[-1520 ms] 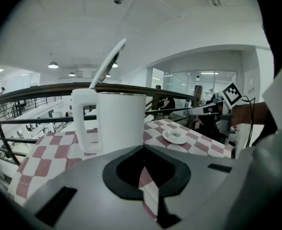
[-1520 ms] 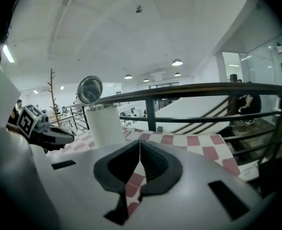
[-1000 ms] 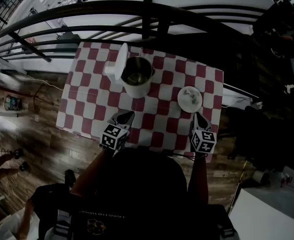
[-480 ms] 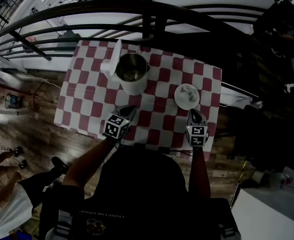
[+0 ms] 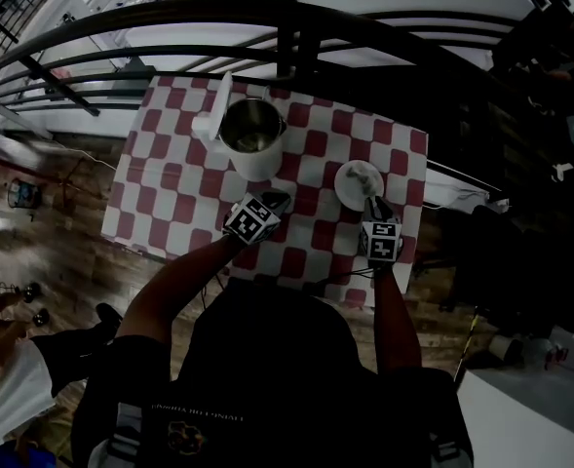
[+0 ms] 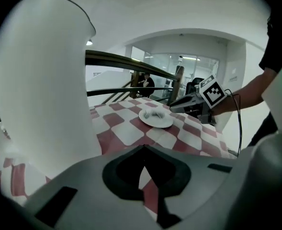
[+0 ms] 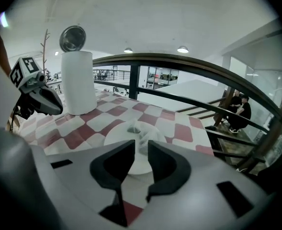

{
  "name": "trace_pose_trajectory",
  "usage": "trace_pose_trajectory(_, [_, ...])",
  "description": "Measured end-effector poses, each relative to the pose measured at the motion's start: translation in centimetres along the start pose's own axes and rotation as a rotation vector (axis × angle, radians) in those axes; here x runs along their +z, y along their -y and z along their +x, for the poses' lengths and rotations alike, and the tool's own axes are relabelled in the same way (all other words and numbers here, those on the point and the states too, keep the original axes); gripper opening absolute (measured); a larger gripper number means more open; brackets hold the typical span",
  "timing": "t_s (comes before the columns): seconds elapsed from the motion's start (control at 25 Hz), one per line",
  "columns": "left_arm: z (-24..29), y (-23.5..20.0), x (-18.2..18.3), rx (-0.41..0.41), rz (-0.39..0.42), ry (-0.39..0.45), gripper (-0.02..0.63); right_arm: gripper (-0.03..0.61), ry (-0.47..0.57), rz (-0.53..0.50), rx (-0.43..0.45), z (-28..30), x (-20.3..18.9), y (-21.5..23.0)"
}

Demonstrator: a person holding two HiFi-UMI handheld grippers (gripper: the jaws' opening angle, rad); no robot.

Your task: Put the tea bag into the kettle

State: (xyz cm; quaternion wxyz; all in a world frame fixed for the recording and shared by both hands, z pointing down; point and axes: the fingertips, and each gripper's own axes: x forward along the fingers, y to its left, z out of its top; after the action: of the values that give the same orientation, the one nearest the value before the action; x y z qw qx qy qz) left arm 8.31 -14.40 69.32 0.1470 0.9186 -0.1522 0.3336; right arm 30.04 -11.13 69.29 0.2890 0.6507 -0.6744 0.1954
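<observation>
Right gripper (image 7: 140,146): fingers spread with a narrow gap, nothing gripped. The tea bag (image 7: 133,128) lies just ahead of the tips, roughly in line with the gap, on the white plate (image 7: 113,137). The tips sit over the plate's near rim; contact with plate or bag, cannot tell.

Left gripper (image 6: 143,149): fingers pressed together at the tips, empty, only checkered cloth (image 6: 131,133) showing past them. It sits just beside the white kettle (image 6: 40,90), whose wall fills the left of the left gripper view. Touching or not, cannot tell.

Layout from the head view:
- Kettle stands upright near the far edge of the table (image 5: 160,222), roughly mid-width. Its lid (image 5: 214,113) is hinged open and stands up on the left side, so the steel interior is exposed.
- Plate is near the table's right edge, about halfway back, well apart from the kettle. The tea bag is on it, not in the kettle.
- Left gripper is between the kettle and the near edge, tips towards the kettle's base.
- Right gripper comes in from the near edge on the right side — tips towards the plate.
- Dark railing (image 5: 296,27) runs beyond the far edge.
</observation>
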Motion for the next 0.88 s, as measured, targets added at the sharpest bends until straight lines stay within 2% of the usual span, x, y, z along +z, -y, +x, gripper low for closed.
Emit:
trace_pose_trajectory(0.12, [0.5,0.0,0.0,0.003,0.018,-0.018,0.003,0.14,-0.012,0.023,-0.004,0.9,0.2,0.8])
trace_pose_trajectory(0.24, [0.4,-0.3,0.4,0.011,0.016,-0.011,0.003,0.174,-0.036,0.033,0.005,2.0,0.2,1.3])
trace_pose_trajectory(0.52, [-0.2,-2.3,0.3,0.059,-0.015,-0.003,0.004,0.178,-0.085,0.041,0.005,4.0,0.1,1.9])
trace_pose_trajectory(0.56, [-0.3,-2.4,0.1,0.063,-0.019,-0.007,0.003,0.174,-0.095,0.038,-0.001,4.2,0.0,2.0])
trace_pose_trajectory(0.6, [-0.4,-2.5,-0.1,0.067,-0.023,-0.011,0.003,0.116,-0.101,0.034,-0.007,4.2,-0.2,2.0])
trace_pose_trajectory(0.64, [-0.4,-2.6,-0.5,0.07,-0.026,-0.015,0.003,0.017,-0.099,0.033,-0.011,4.2,-0.2,1.9])
trace_pose_trajectory(0.88, [-0.7,-2.4,-0.8,0.071,-0.073,0.004,0.003,0.016,-0.004,0.091,0.021,2.3,1.0,0.5])
